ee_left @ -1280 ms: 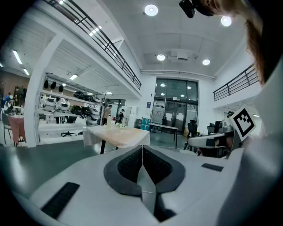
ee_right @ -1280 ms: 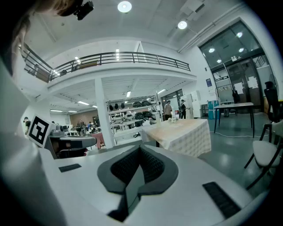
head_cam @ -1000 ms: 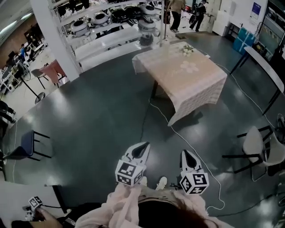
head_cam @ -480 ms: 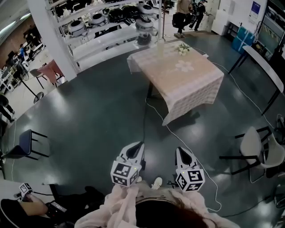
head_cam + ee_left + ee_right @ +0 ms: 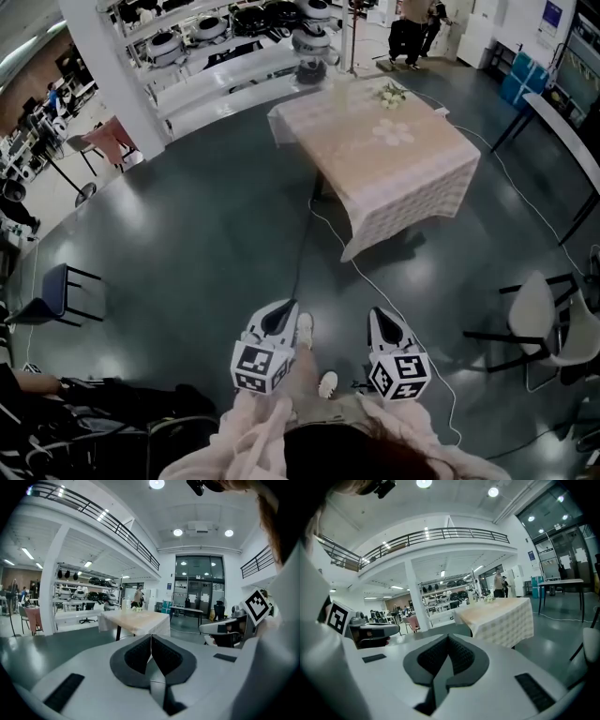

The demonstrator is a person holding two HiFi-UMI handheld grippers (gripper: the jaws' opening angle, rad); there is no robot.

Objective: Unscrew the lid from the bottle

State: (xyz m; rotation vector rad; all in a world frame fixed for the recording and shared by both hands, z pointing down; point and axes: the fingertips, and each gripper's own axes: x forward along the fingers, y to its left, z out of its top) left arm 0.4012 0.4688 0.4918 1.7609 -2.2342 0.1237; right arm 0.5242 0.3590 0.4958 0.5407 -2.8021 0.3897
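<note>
A table with a pale checked cloth (image 5: 394, 155) stands well ahead of me across the dark floor. At its far edge stands a pale upright thing (image 5: 339, 91) that may be the bottle; it is too small to make out a lid. Small white flowers (image 5: 392, 94) lie beside it. My left gripper (image 5: 286, 307) and right gripper (image 5: 377, 313) are side by side low in the head view, far from the table. Both are shut with nothing between the pads. The left gripper view (image 5: 151, 637) and right gripper view (image 5: 448, 638) show the table in the distance.
A white cable (image 5: 370, 281) runs over the floor from the table toward me. Chairs (image 5: 539, 314) stand at the right and a blue chair (image 5: 61, 286) at the left. Shelves of equipment (image 5: 234, 37) and a white pillar (image 5: 103, 66) lie behind. People (image 5: 412, 28) stand at the back.
I have stepped forward, and one of my feet now shows between the grippers. Both grippers stay shut and have sunk slightly in the head view. The person at the lower left has slid out of frame.
</note>
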